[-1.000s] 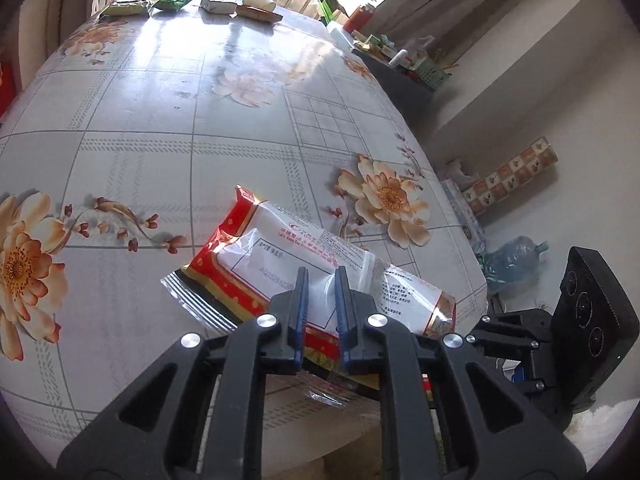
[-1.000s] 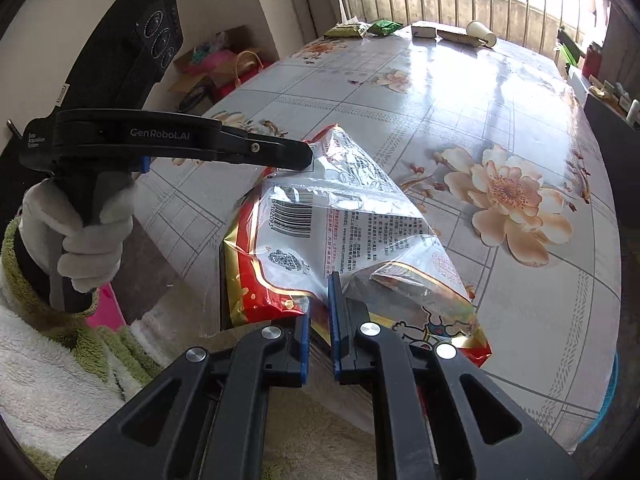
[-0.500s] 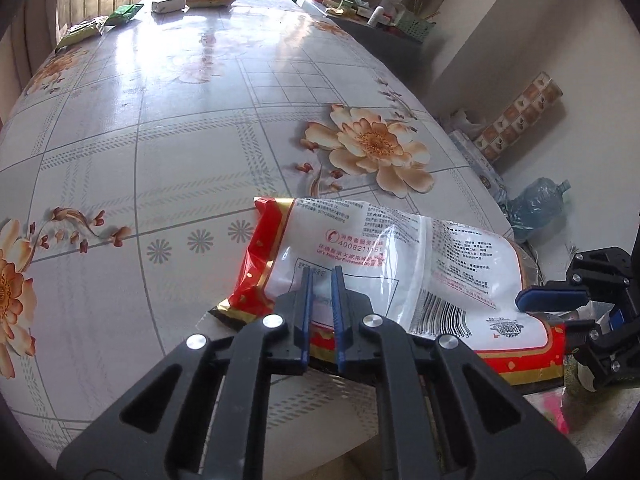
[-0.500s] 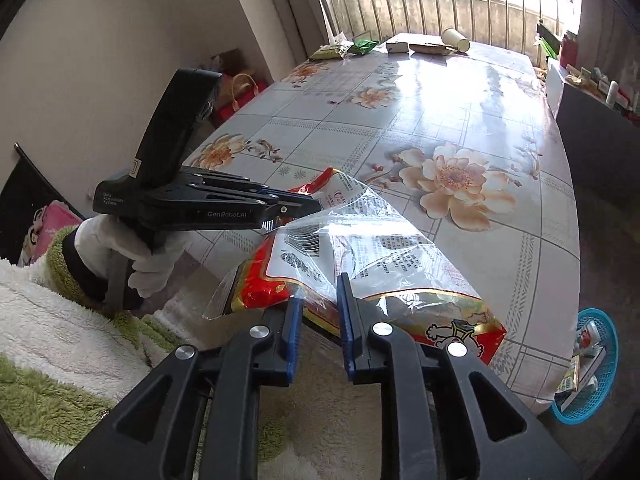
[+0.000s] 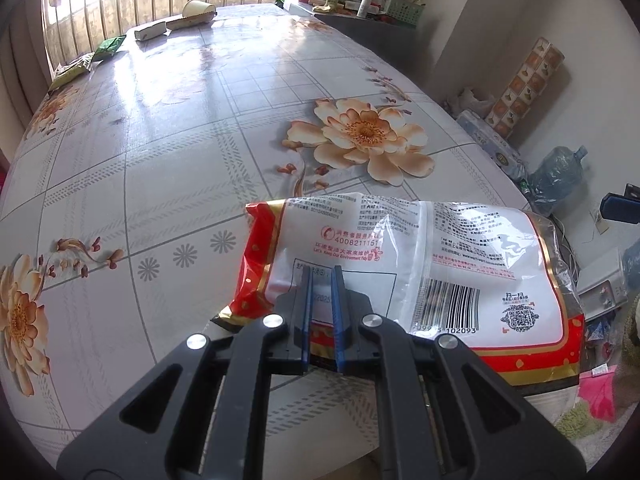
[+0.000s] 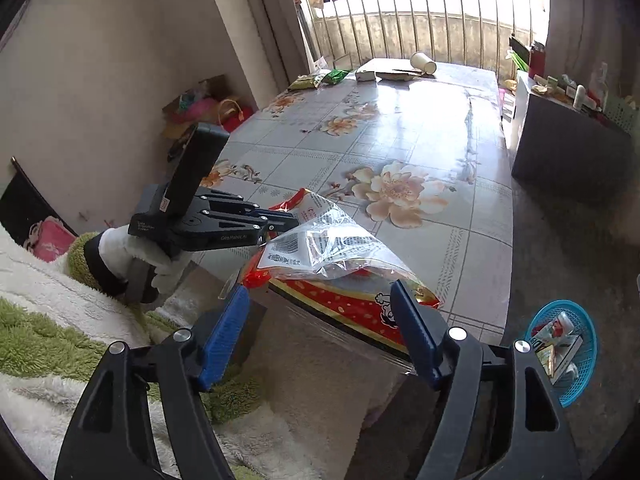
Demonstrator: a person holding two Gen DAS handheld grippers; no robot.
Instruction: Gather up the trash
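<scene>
A large red, white and clear plastic bag hangs over the near edge of the flowered table. My left gripper is shut on the bag's near edge. In the right wrist view the same bag shows with the left gripper clamped on its far corner. My right gripper is open and empty, just in front of the bag and apart from it.
A paper cup, a small box and green packets lie at the table's far end. A blue basket with trash stands on the floor at right. A dark cabinet stands beside the table.
My right gripper has opened, let go of the bag and pulled back. My left gripper keeps its hold and the bag has swung round toward the table's edge.
</scene>
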